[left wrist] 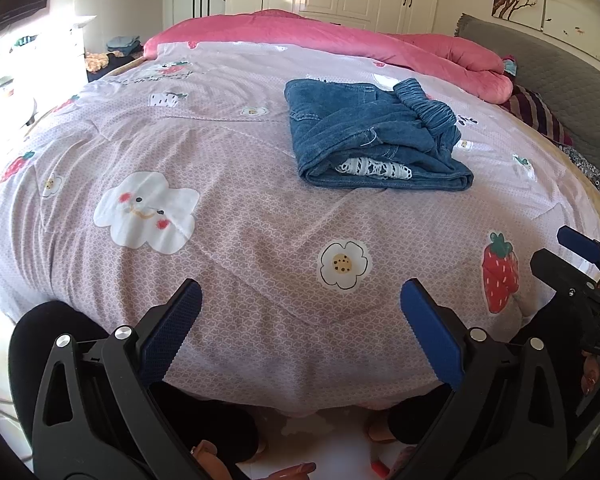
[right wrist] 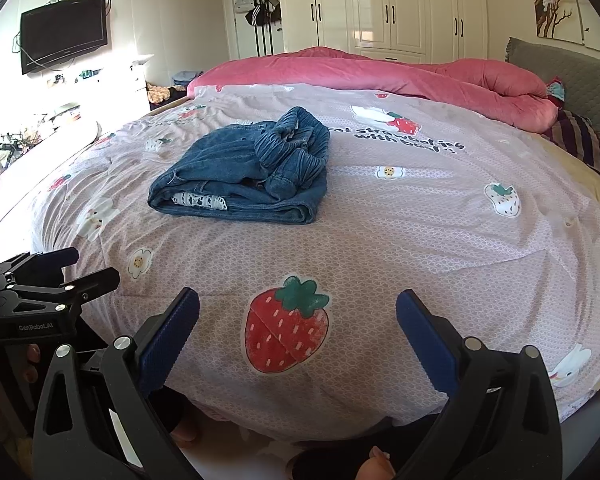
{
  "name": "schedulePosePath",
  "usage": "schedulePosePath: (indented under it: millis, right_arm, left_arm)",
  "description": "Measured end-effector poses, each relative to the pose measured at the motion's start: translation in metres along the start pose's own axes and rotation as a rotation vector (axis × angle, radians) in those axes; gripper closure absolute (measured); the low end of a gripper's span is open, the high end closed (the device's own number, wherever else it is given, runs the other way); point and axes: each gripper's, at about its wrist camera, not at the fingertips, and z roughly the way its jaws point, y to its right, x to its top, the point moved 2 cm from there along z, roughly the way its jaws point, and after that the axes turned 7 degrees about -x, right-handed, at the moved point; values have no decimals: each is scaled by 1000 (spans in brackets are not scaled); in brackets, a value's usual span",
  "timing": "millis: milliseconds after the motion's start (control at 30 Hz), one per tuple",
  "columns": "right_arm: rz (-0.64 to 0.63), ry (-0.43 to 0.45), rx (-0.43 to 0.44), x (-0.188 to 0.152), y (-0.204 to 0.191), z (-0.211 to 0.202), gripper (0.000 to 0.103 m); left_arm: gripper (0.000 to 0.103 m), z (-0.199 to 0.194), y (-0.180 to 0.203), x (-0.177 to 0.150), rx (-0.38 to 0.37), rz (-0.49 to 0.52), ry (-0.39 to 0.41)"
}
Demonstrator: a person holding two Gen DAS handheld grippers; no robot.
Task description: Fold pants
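Blue denim pants (left wrist: 374, 136) (right wrist: 242, 174) lie folded into a compact bundle on the bed, with the elastic waistband bunched on top and a strip of white lace showing at the near fold. My left gripper (left wrist: 300, 332) hovers open over the bed's near edge, well short of the pants, nothing between its blue pads. My right gripper (right wrist: 298, 338) is open too, above a printed strawberry near the bed edge, empty. Each gripper shows at the side of the other's view: the right gripper (left wrist: 572, 258), the left gripper (right wrist: 76, 266).
A pink-lilac printed quilt (left wrist: 228, 184) (right wrist: 420, 240) covers the bed. A rolled pink blanket (left wrist: 340, 36) (right wrist: 400, 76) lies along the far side, a grey headboard (right wrist: 560, 64) at the right. Wardrobes and a wall television (right wrist: 62, 32) stand beyond. The person's legs and feet are below the bed edge.
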Motion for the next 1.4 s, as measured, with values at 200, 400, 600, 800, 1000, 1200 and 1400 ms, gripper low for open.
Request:
schedulePosePath:
  millis: [200,400,600,800,1000,1200,1400]
  right_arm:
    - [-2,1,-1,0,0,-1,5]
    - [-1,-1,-3,-1,0,1,5]
    - [-2,-2,-4,-1,0,2,5]
    - [-1,-1,-4,-1,0,1,5]
    - [-2,-4,-6,-1,1,1,5]
    - [1,-6,-7,-1,2,3,5]
    - [6,-14,-10,-1,4,6,5]
  left_arm:
    - [9,-1,1,1,1,6,3]
    - [9,-2,2,1,2,9,7]
    - [9,-3,2,2,6,8,12]
    - [9,-3,1,1,7,10,9]
    - [9,-3,1,2,13,9,10]
    - [9,-3,1,2,15,11,11]
    - [9,-3,0,2,1,10,4]
